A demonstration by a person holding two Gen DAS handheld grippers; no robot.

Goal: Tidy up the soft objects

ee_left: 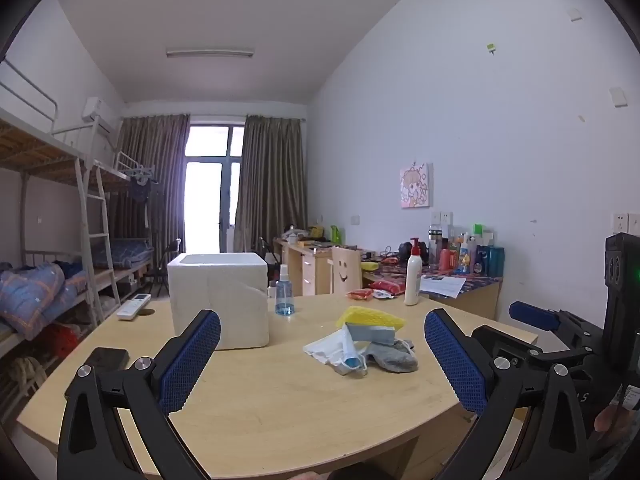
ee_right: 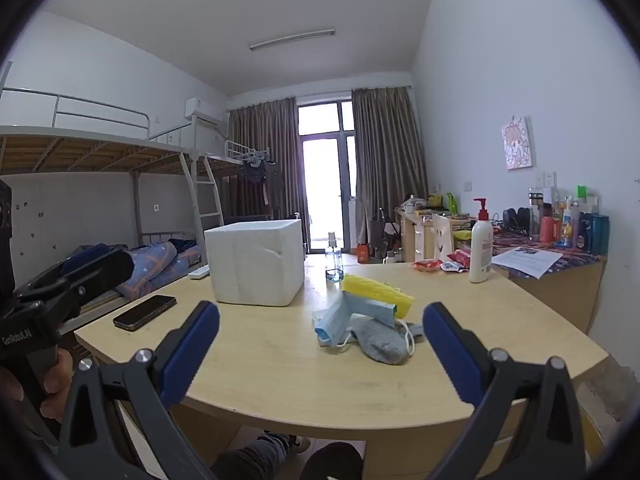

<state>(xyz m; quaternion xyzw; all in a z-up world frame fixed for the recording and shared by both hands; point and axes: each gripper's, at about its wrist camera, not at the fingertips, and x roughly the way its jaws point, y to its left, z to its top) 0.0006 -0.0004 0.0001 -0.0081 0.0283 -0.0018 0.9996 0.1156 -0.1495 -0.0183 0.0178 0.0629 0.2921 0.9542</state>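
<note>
A small heap of soft things lies mid-table: a yellow sponge [ee_left: 370, 317] [ee_right: 378, 289] at the back, a blue sponge [ee_left: 374, 333] [ee_right: 370, 307], a face mask [ee_left: 334, 350] [ee_right: 332, 322] and a grey sock [ee_left: 390, 354] [ee_right: 380, 342] in front. Left of the heap stands an open white foam box [ee_left: 218, 298] [ee_right: 256, 262]. My left gripper [ee_left: 322, 330] hangs open over the near part of the table, short of the heap, nothing between its blue pads. My right gripper [ee_right: 320, 324] is also open and empty, near the table's front edge.
On the wooden table [ee_left: 280, 400] are a black phone [ee_right: 145, 311], a white remote [ee_left: 134, 306], a small spray bottle [ee_left: 285, 294], a lotion pump bottle [ee_right: 481, 246] and red snack packs [ee_left: 362, 294]. Bunk beds stand left, a cluttered desk right. A person's legs show under the table.
</note>
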